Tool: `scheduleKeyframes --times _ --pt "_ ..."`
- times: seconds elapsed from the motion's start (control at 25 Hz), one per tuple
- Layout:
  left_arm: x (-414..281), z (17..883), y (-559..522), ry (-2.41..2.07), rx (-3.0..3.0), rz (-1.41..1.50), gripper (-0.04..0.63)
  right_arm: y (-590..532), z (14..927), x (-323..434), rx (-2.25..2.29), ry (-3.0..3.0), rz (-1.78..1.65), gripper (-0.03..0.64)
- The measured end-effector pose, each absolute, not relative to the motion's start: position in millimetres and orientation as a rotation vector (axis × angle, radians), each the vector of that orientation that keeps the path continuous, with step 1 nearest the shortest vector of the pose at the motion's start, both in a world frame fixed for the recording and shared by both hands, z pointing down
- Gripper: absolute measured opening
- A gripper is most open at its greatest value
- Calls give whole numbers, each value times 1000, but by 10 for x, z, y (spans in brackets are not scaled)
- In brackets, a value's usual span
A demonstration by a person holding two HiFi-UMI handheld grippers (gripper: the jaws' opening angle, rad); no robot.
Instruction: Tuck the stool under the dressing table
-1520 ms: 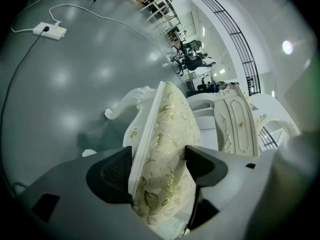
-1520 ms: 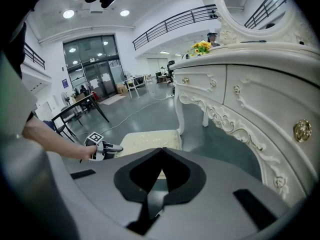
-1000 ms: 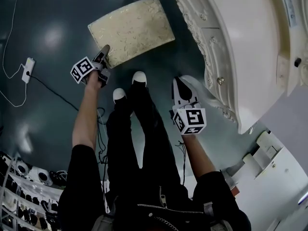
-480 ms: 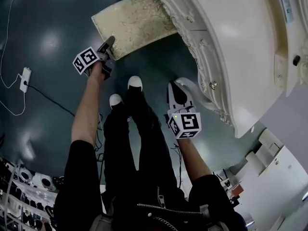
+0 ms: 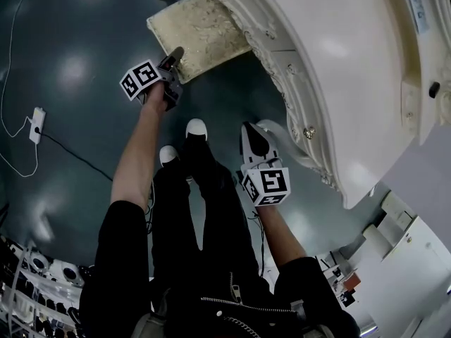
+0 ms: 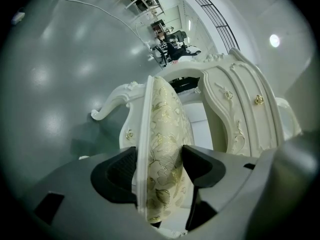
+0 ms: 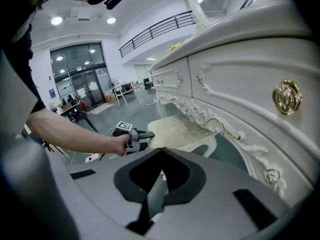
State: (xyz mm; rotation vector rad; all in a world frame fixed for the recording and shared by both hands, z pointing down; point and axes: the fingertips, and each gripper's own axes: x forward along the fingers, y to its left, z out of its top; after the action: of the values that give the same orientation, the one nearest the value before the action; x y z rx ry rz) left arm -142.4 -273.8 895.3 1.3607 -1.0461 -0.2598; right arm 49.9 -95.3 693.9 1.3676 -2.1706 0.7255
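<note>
Far out to the left of my left jaws lies one white power strip (image 5: 35,124) on the dark floor (image 5: 77,189), with a thin white cable running from it. The left gripper (image 5: 175,55) reaches forward at the end of a bare forearm and carries one marker cube (image 5: 139,79) just behind the jaws. Those jaws have just been closing, and in the left gripper view the near edge of the stool (image 5: 201,34) stands between them, one pad against the white frame and the other against the gold-flowered cushion, so I read it as a wide grip on the seat edge. From the jaws the one stool stretches straight ahead. Its near corner is out in the open, and its far side is already beneath the carved rim of the desk (image 5: 352,69). One curved white leg (image 6: 107,109) shows ahead and to the left of the jaws. Between my two grippers I count two shoes with white toes, one (image 5: 168,153) slightly behind the other (image 5: 196,127). The right gripper (image 5: 254,131) hangs low beside them with the second marker cube (image 5: 266,186) behind it. Its jaws are drawn together with nothing between them. The desk's curved front rises just to their right, and one large gold rose knob (image 7: 286,98) shows on the nearest drawer, up and to the right of these jaws. The stool's seat lies ahead of them, under the carved rim.
</note>
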Motion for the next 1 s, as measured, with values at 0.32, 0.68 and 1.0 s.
scheduleKeyframes --times 0.32,0.68,1.0 --pt "-910 8940 -3078 -980 1387 -206 295 -877 6949 655 1396 -2151 734 6" --pt "-440 8936 -3419 -930 1407 -168 295 -768 6936 821 1405 -2127 719 6" --pt "-890 8464 -3175 -1198 1763 157 107 -770 6653 617 1402 -2162 727 6"
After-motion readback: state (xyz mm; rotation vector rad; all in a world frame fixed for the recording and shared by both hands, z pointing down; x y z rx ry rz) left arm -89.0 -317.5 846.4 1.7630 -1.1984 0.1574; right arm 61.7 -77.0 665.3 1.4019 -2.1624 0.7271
